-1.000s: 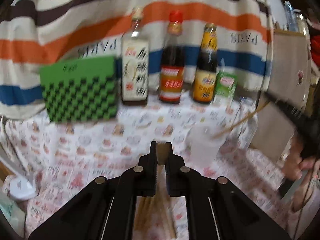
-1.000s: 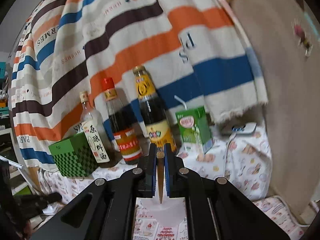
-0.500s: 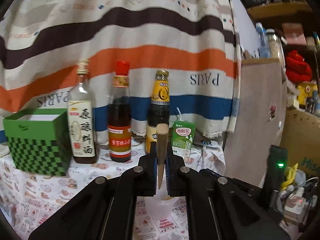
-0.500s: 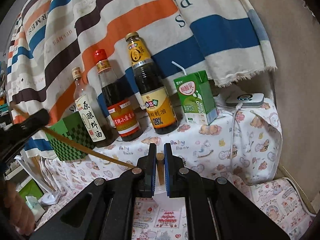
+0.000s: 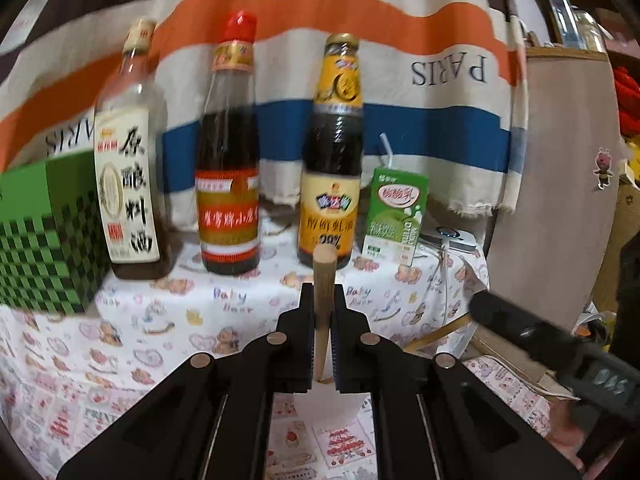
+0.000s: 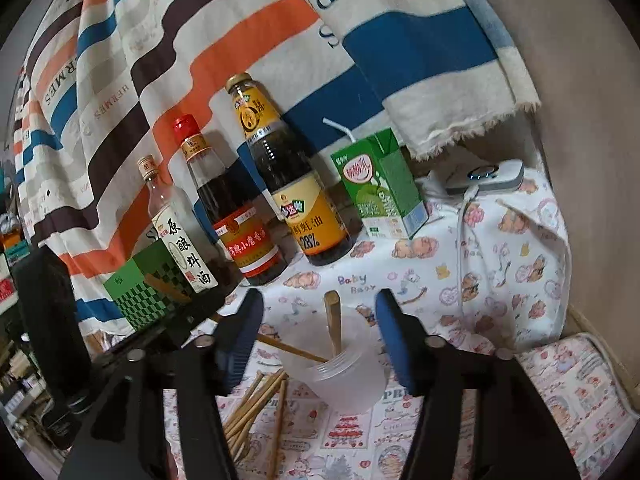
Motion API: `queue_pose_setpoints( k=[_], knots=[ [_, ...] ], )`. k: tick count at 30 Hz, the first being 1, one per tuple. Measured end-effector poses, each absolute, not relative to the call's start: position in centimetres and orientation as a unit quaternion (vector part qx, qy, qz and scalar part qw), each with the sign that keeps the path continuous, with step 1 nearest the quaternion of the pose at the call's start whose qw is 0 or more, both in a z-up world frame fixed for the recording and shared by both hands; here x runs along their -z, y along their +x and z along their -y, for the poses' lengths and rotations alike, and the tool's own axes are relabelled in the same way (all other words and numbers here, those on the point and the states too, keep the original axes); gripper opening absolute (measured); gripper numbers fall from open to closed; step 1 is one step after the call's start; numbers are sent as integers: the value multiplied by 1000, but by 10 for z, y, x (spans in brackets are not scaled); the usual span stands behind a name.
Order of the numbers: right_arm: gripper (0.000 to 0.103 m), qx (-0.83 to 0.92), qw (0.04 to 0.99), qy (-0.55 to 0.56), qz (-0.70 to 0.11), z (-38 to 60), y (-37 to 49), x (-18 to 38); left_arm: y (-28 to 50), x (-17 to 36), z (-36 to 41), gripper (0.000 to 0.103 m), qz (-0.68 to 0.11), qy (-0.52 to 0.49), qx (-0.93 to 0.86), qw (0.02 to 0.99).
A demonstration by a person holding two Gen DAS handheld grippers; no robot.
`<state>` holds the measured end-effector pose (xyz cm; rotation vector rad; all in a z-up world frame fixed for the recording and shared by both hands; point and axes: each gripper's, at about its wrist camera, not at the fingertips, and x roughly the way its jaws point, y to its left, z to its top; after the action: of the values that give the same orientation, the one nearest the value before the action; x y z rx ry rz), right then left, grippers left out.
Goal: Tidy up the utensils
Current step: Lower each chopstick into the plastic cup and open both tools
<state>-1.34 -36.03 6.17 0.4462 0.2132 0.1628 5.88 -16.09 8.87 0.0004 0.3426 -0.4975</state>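
My left gripper [image 5: 323, 292] is shut on a wooden chopstick [image 5: 323, 280] that sticks up between its fingers, right over a translucent plastic cup [image 5: 328, 404]. In the right wrist view that left gripper [image 6: 180, 312] comes in from the left, and its chopstick [image 6: 292, 350] slants down to the cup's rim. My right gripper [image 6: 320, 300] has its jaws opening around the cup [image 6: 348, 380]. A second chopstick [image 6: 333, 320] stands in the cup between them, and neither pad touches it. Several loose chopsticks [image 6: 256, 400] lie on the cloth left of the cup.
Three sauce bottles [image 6: 296, 200] stand in a row behind the cup, with a green drink carton [image 6: 380, 188] to their right and a green checked box [image 6: 136, 292] to their left. A white device with a cable [image 6: 488, 176] lies at the back right. A striped cloth hangs behind.
The right gripper has opened and let go of its chopstick, which now stands in the cup. The left gripper has swung in over the cup with its chopstick still held.
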Motion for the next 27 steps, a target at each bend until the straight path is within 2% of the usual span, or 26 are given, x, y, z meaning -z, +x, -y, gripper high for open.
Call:
queue_pose_setpoints(
  k=[7,8,10,11,12,14,16,18,22,25,27],
  knots=[
    [71,-81,962,237,-112,362,-14,-59,69,-78,158,6,-183,-2,236,954],
    [74,-78,961,240,-112,362,-14,-58,68,-76,158,9,-177,0,227,957],
    [75,-77,960,245,-111,363,-14,-58,63,-75,153,33,-162,-3,219,962],
    [75,-76,959,247,-111,364,-14,-57,58,-76,149,51,-151,-8,217,964],
    [76,-75,959,250,-112,364,-14,-57,53,-78,144,57,-142,-8,207,968],
    [76,-71,959,250,-109,362,-16,-59,42,-84,136,58,-129,-5,201,971],
    [79,-65,964,239,-99,359,-22,-62,34,-90,126,63,-123,-2,192,974],
    [80,-64,965,235,-95,355,-26,-64,22,-97,112,79,-111,-6,177,978],
    [80,-3,969,232,-90,348,-40,-67,-10,-104,76,103,-74,9,147,986],
    [80,1,974,224,-46,343,-61,-78,-26,-102,50,103,-52,46,73,995],
    [84,5,979,202,-23,336,-70,-82,-27,-102,37,103,-55,55,47,996]
  ],
)
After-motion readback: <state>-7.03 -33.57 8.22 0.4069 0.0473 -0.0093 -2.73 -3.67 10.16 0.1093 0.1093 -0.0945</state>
